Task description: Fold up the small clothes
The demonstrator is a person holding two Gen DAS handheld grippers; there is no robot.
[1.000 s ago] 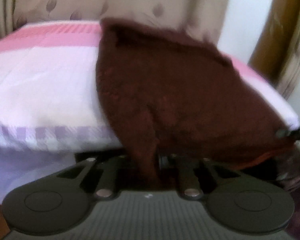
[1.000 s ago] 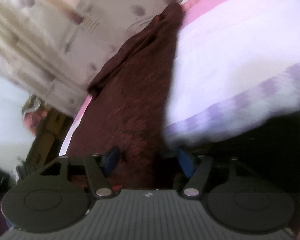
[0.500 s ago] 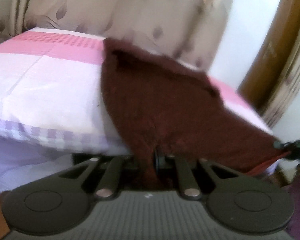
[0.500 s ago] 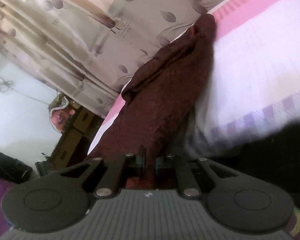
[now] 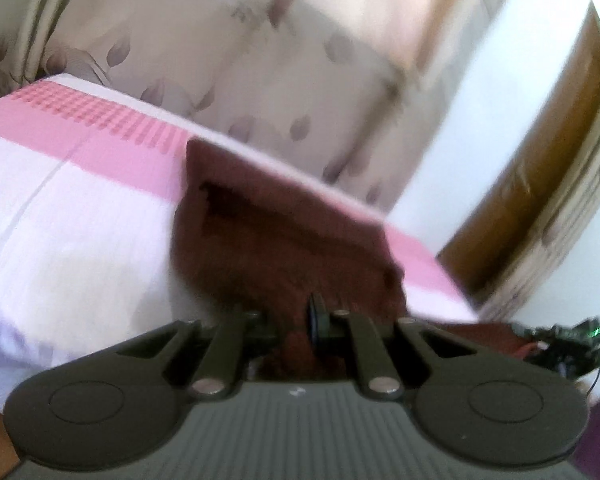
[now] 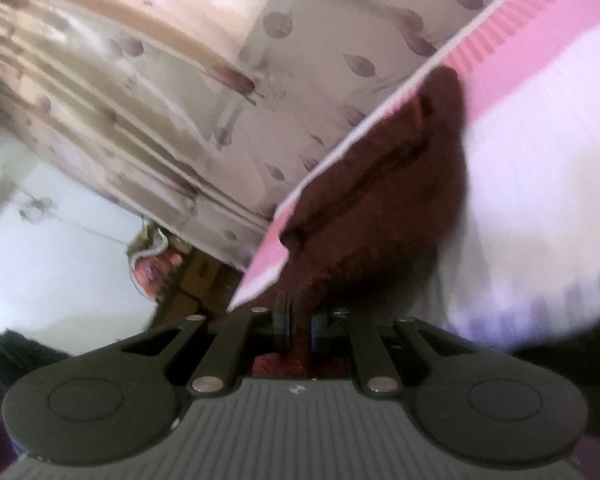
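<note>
A dark maroon knitted garment (image 5: 284, 240) lies across the pink and white bed (image 5: 80, 216), its near edge lifted off the mattress. My left gripper (image 5: 296, 320) is shut on that near edge, with cloth bunched between the fingers. In the right wrist view the same maroon garment (image 6: 380, 208) runs from the bed's far edge down to my right gripper (image 6: 298, 320), which is shut on another part of the near edge. The other gripper (image 5: 572, 336) shows at the far right of the left wrist view, with the hem stretched toward it.
A beige curtain (image 5: 240, 60) with a leaf print hangs behind the bed. A brown wooden door frame (image 5: 540, 184) stands at the right. The bed's near side drops away below both grippers. A small cluttered stand (image 6: 156, 264) sits by the white wall.
My right gripper shut on the garment's edge. Both grippers then rose, lifting the near edge, so the garment looks shorter and the curtain fills more of both views.
</note>
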